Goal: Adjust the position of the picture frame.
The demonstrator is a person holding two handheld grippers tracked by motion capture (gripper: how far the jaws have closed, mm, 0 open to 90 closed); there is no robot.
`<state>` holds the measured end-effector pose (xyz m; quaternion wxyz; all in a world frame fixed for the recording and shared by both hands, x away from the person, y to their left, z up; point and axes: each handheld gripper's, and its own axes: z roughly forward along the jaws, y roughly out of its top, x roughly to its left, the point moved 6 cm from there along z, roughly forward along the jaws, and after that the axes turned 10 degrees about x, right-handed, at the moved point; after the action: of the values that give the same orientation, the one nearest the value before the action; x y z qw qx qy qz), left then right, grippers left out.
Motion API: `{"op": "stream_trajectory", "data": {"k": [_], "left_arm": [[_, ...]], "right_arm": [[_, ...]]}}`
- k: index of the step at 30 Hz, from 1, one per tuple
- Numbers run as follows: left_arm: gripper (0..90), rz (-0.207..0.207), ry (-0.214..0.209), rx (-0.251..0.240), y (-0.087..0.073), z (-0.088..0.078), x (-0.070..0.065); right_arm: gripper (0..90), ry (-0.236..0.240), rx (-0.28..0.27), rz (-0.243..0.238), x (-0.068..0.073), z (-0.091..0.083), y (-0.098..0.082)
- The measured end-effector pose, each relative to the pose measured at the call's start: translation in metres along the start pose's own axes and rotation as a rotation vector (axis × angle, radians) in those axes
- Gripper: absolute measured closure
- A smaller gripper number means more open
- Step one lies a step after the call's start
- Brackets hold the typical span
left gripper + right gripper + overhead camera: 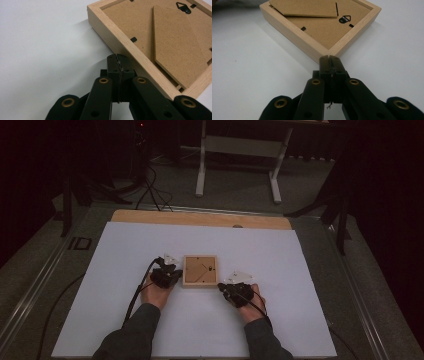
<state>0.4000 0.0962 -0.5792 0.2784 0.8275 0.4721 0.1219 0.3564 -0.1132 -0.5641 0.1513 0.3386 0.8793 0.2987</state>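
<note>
Left gripper view: the left gripper [117, 58] is seen with its jaws pressed together and nothing held, the tips touching or just beside the long side rail of a wooden picture frame [117, 35]. In the right gripper view the right gripper [329, 58] is likewise closed and empty, its tips set at a corner of the frame. The frame lies face down near the middle of the white table [300, 270], its brown backing board [130, 22] up, with a fold-out easel stand [180, 42], a black hanger loop [183, 7] and small black retaining tabs [133, 39]. In the high view the frame is flanked by both grippers, well clear of every table edge. The step is judged as bracing or approach, with the backing not yet opened. Next, a jaw tip would probably need to be brought to a tab and the tab turned, while the frame is steadied. No brand, label or writing can be read.
</note>
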Motion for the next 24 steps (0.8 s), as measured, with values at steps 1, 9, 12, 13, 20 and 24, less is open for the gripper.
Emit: {"op": "stream_trajectory", "data": {"k": [1, 9, 12, 13, 20, 24], "left_arm": [[89.8, -0.003, 0.003, -0.001, 0.0, 0.0, 0.0], [87.5, -0.002, -0.003, -0.025, -0.008, -0.007, -0.003], [85.9, -0.002, -0.016, -0.045, -0.015, -0.014, -0.004], [85.2, -0.006, -0.022, -0.053, -0.017, -0.016, -0.004], [79.3, 0.001, -0.066, -0.117, -0.028, -0.038, -0.006], [75.8, -0.004, -0.093, -0.117, -0.032, -0.049, -0.002]], "right_arm": [[89.5, 0.003, -0.002, 0.003, 0.0, 0.0, 0.0], [87.8, 0.015, -0.033, 0.033, -0.005, -0.007, 0.001], [87.8, 0.021, -0.054, 0.063, -0.008, -0.01, 0.002], [87.6, 0.025, -0.061, 0.072, -0.01, -0.011, 0.002], [85.9, 0.05, -0.121, 0.101, -0.009, -0.015, 0.007], [86.0, 0.044, -0.143, 0.112, -0.009, -0.015, 0.01]]}}
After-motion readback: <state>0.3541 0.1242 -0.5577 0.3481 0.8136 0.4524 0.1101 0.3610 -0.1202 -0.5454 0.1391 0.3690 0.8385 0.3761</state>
